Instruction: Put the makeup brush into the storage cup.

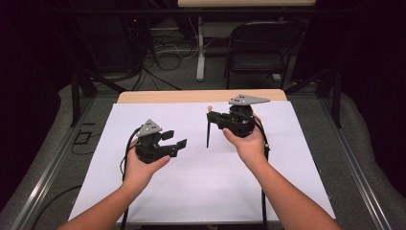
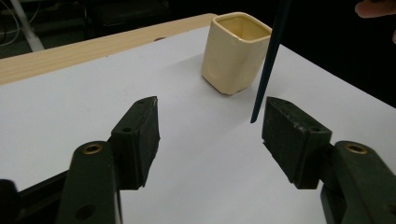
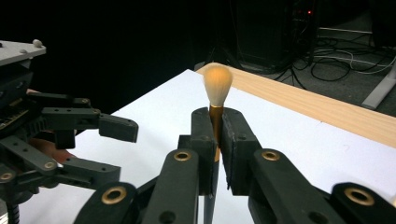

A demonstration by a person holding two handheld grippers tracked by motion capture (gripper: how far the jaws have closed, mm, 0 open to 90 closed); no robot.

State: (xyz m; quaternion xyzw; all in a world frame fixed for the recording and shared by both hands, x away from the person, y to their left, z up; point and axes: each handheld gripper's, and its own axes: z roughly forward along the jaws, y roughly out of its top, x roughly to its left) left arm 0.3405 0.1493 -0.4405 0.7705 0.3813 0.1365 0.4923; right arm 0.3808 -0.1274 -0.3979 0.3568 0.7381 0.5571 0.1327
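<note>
A makeup brush (image 3: 217, 88) with a pale, rounded bristle head, copper ferrule and slim dark handle (image 2: 268, 60) stood upright, bristles uppermost. Its handle tip hung just above the white sheet (image 1: 201, 182), beside a cream square cup (image 2: 235, 52).

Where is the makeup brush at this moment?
The brush stands upright, bristles up, clamped in the right gripper above the white sheet, right of the open left gripper.
</note>
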